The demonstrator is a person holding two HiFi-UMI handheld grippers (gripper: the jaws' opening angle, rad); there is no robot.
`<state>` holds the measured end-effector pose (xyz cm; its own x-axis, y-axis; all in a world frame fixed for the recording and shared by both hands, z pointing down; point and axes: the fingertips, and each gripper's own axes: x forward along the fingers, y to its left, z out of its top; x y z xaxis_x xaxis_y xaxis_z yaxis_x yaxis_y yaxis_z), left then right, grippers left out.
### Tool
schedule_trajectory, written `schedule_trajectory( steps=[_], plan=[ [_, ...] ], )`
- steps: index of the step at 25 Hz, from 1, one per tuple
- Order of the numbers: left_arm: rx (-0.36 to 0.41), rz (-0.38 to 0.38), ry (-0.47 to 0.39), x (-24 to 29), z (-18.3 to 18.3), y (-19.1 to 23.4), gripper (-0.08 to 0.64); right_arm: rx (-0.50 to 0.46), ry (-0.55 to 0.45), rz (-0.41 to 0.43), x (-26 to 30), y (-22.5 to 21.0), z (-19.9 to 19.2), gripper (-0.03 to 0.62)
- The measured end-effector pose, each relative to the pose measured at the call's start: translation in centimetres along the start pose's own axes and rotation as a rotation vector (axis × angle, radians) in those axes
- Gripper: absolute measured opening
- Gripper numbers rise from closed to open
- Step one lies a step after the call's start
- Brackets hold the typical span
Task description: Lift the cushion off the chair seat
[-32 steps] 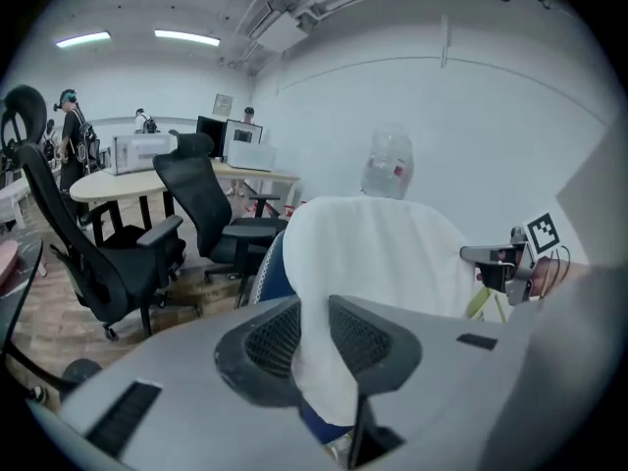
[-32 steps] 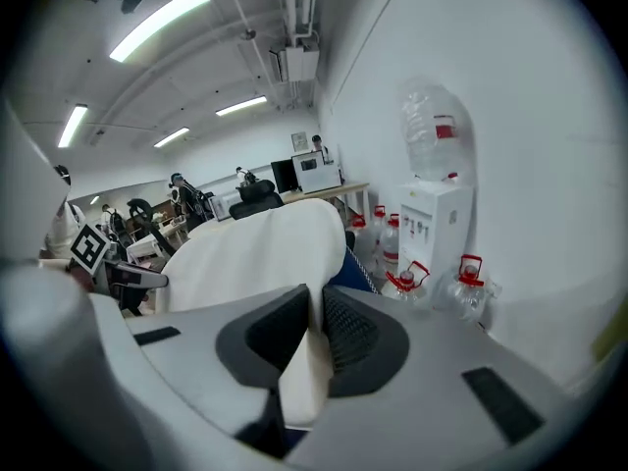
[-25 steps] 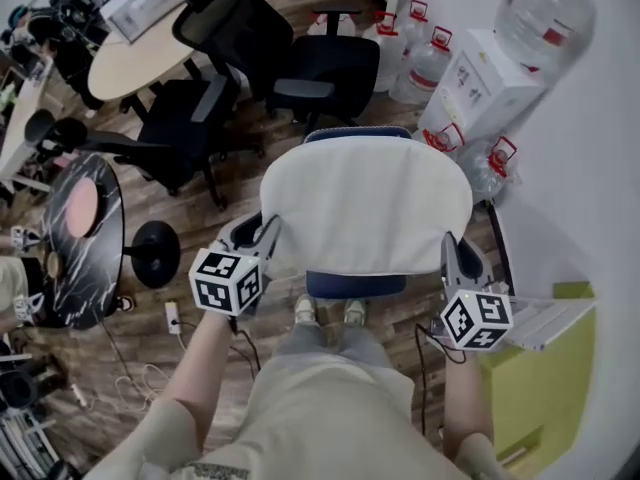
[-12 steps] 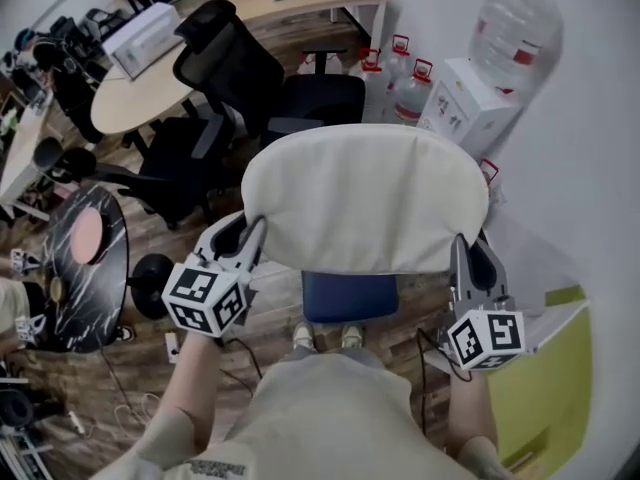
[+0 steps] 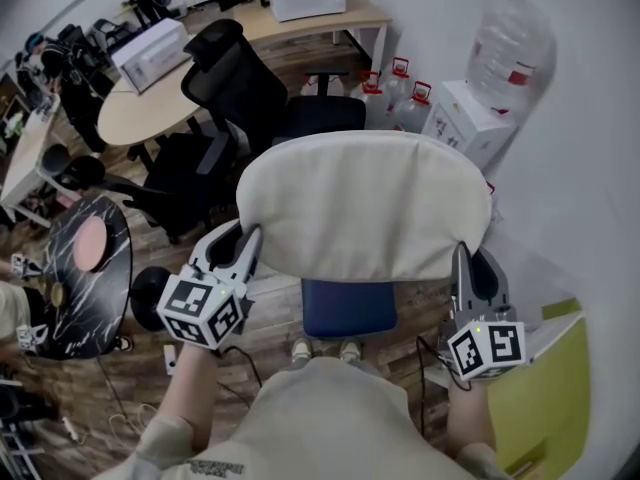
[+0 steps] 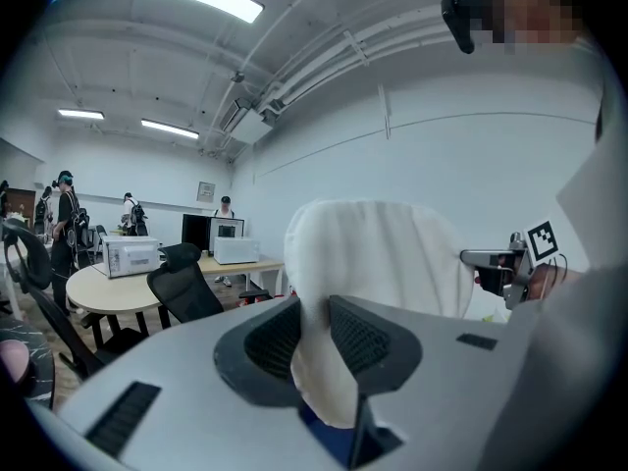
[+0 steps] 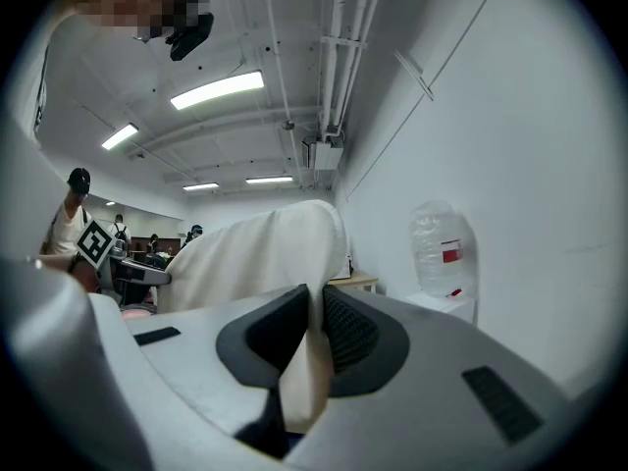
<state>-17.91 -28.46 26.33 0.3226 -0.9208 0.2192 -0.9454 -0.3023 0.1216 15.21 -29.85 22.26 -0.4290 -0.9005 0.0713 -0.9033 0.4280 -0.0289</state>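
A cream cushion [image 5: 365, 203] hangs in the air, well above the blue chair seat [image 5: 348, 308]. My left gripper [image 5: 252, 238] is shut on the cushion's left edge, and in the left gripper view the cushion [image 6: 378, 253] is pinched between the dark pads. My right gripper [image 5: 460, 258] is shut on the cushion's right edge; in the right gripper view the cushion [image 7: 260, 253] rises beyond the pads that clamp its thin edge. Only the front part of the seat shows below the cushion.
Black office chairs [image 5: 240, 88] stand behind the blue chair, by a round table [image 5: 135, 113]. Water bottles [image 5: 400, 93] and a water dispenser [image 5: 475, 113] stand along the white wall at right. A black round table [image 5: 85, 268] is at left, a green surface [image 5: 545, 398] at lower right.
Both grippers have risen with the cushion, which now sits higher and looks larger in the head view. More of the blue seat is uncovered beneath it.
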Motion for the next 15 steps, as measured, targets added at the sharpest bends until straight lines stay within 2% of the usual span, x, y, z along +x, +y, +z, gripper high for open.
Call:
schedule_trajectory(
  steps=[15],
  plan=[
    [-0.027, -0.004, 0.012, -0.26, -0.53, -0.31, 0.107, 0.0, 0.015, -0.02, 0.28, -0.48, -0.06, 0.063]
  ],
)
